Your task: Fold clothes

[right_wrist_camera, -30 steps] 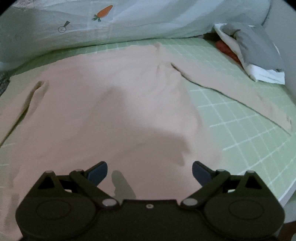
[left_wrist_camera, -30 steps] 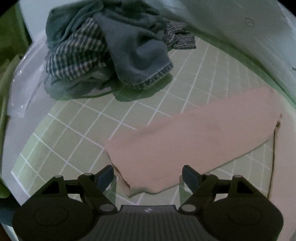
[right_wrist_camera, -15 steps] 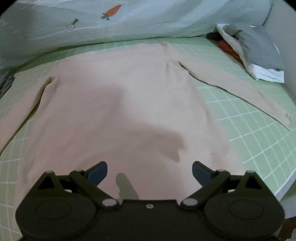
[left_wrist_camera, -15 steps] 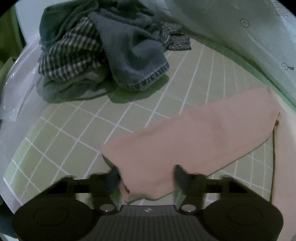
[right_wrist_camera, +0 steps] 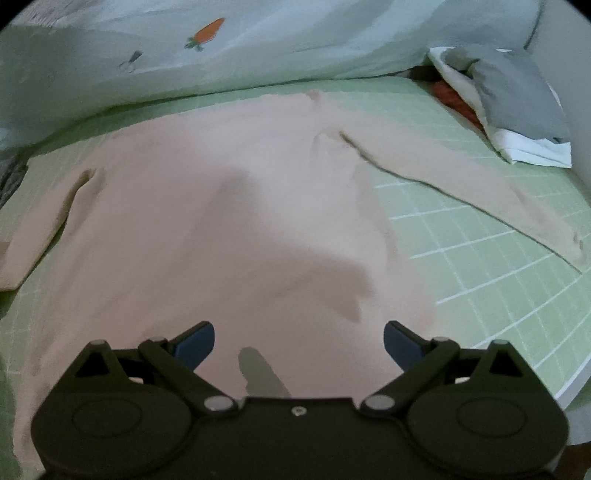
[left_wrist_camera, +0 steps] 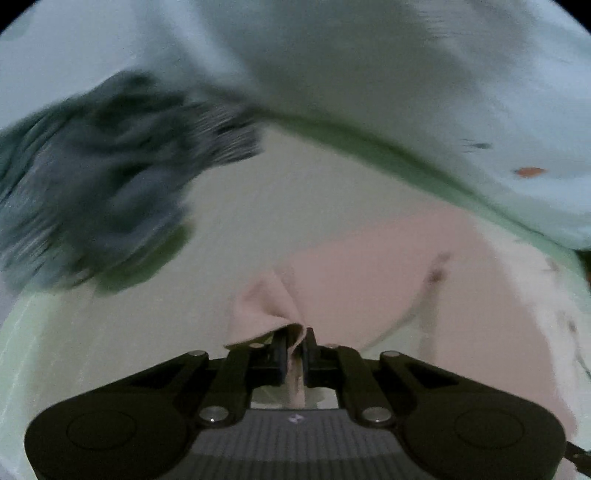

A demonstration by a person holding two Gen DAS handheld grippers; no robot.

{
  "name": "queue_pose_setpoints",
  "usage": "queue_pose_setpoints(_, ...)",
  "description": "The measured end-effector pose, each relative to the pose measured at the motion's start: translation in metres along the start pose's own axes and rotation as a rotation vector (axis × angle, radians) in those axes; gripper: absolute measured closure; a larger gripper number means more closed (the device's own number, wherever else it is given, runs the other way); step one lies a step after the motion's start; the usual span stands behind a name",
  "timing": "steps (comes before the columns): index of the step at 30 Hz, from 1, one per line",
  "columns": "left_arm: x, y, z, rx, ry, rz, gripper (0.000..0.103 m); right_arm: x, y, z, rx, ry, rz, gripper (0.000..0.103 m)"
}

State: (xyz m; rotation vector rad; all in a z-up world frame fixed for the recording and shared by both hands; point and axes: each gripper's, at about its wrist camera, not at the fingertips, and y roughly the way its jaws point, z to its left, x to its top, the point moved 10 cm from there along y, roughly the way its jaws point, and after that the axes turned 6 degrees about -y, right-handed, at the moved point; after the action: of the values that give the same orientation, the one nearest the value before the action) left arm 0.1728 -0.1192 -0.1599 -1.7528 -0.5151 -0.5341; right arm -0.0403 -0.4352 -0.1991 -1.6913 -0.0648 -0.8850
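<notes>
A pale pink long-sleeved top (right_wrist_camera: 221,221) lies spread flat on a green checked sheet (right_wrist_camera: 480,266), its right sleeve (right_wrist_camera: 461,195) stretched out to the right. My left gripper (left_wrist_camera: 294,347) is shut on the cuff of the left sleeve (left_wrist_camera: 273,306) and holds it lifted, the cloth bunched between the jaws. The left wrist view is blurred by motion. My right gripper (right_wrist_camera: 298,338) is open and empty, hovering over the lower hem of the top.
A dark heap of clothes, checked and denim (left_wrist_camera: 92,184), lies at the left. A light quilt with a carrot print (right_wrist_camera: 207,33) runs along the back. Folded grey and white laundry (right_wrist_camera: 517,110) sits at the back right. The bed's edge (right_wrist_camera: 576,376) is at the right.
My left gripper closed on the sleeve cuff and lifted it, swinging right toward the top's body. My right gripper stayed open and drew back slightly over the hem.
</notes>
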Motion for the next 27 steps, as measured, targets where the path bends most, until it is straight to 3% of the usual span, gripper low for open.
queue_pose_setpoints(7, -0.010, -0.010, -0.142, -0.206, 0.156, -0.014, 0.094, 0.008, 0.004, -0.063, -0.020, 0.076, -0.020, 0.004)
queue_pose_setpoints(10, -0.024, -0.020, -0.181, -0.269, 0.210, -0.002, 0.078, 0.011, 0.010, -0.085, -0.032, 0.123, -0.020, 0.004)
queue_pose_setpoints(11, -0.028, -0.021, -0.186, -0.271, 0.226, 0.003, 0.058, 0.012, 0.012, -0.092, -0.036, 0.137, -0.019, 0.004)
queue_pose_setpoints(12, -0.031, -0.020, -0.185, -0.251, 0.237, 0.002, 0.038, 0.013, 0.015, -0.096, -0.039, 0.149, -0.015, 0.004)
queue_pose_setpoints(14, -0.037, -0.020, -0.181, -0.209, 0.256, 0.000, 0.022, 0.017, 0.020, -0.096, -0.049, 0.151, -0.018, 0.004)
queue_pose_setpoints(19, -0.030, -0.008, -0.123, -0.036, 0.159, 0.039, 0.021, 0.031, 0.027, -0.076, -0.064, 0.086, -0.058, 0.000)
queue_pose_setpoints(22, -0.022, 0.000, -0.092, 0.019, 0.099, 0.063, 0.020, 0.039, 0.032, -0.048, -0.026, 0.061, -0.062, 0.000)
queue_pose_setpoints(27, -0.015, 0.015, -0.052, 0.053, 0.084, 0.103, 0.019, 0.051, 0.038, 0.011, 0.035, -0.001, -0.063, 0.000)
